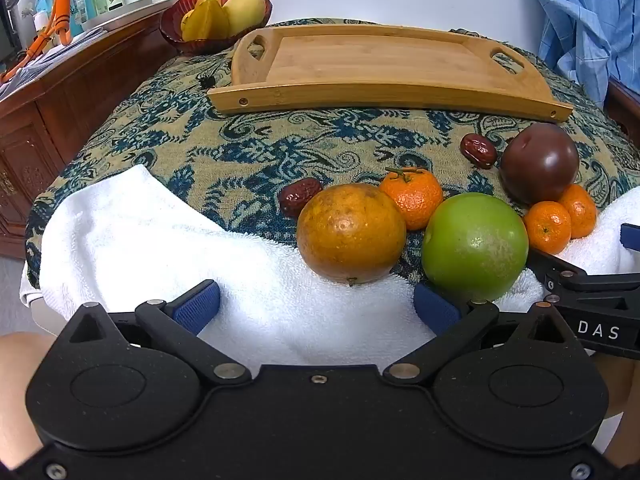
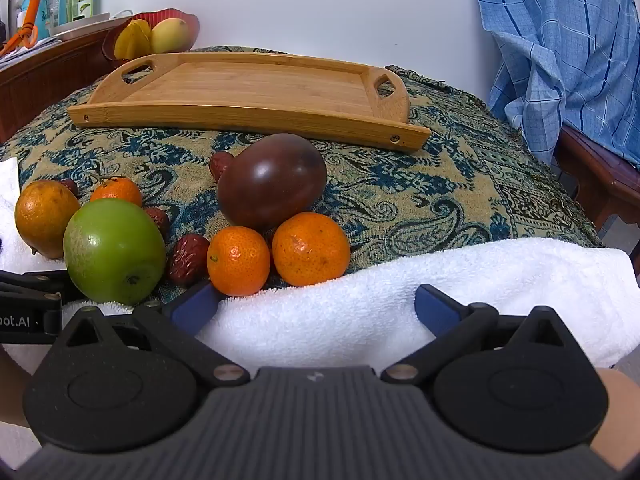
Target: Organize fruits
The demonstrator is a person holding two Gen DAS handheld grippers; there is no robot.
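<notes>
Fruits (image 2: 120, 248): clustered loose on the cloth (image 2: 400, 184) before the bare tray (image 2: 256, 112). My left gripper (image 1: 316, 304) and right gripper (image 2: 316, 304): fingers apart, empty. Risk: a nudge sends round pieces rolling off.

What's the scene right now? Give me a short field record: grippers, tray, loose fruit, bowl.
left gripper: open, holding nothing, over the white towel
right gripper: open, holding nothing, over the same towel
wooden tray: nothing on it, behind the fruit
loose fruit on cloth: green apple, large orange, dark purple fruit, three small tangerines, several red dates
red bowl: far left, holds yellow fruit
fruit moved to tray: none yet
</notes>
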